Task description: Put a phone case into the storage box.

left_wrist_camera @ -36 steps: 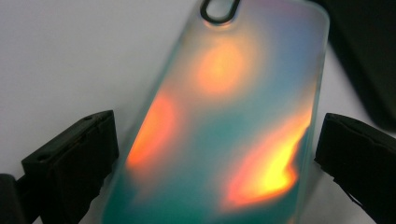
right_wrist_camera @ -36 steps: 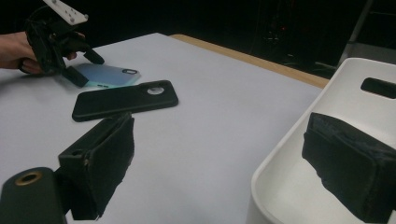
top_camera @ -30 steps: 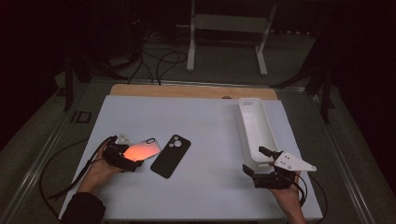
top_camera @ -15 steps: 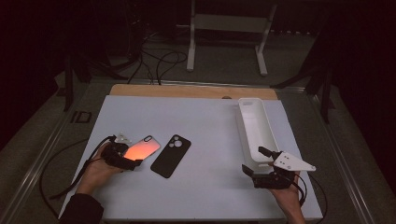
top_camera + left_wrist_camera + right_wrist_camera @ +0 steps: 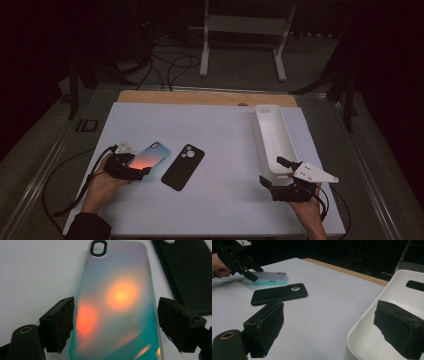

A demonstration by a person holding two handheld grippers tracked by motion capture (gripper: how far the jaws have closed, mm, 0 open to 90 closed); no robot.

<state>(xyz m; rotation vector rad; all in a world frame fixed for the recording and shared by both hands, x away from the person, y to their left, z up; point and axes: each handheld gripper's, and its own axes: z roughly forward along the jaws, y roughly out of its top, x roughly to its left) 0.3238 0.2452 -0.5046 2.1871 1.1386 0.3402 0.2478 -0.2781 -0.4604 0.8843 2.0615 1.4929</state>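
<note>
Two black jaws of the left gripper (image 5: 116,322) have just been closing around the iridescent glossy phone case (image 5: 116,302), which lies flat on the white worktop (image 5: 220,130) at near left; small gaps remain either side.

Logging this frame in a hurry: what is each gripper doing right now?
Left gripper: jaws have just been closing around the iridescent case, left one about touching, right one apart; not gripped.
Right gripper: open, holding nothing, beside the white tray.
</note>
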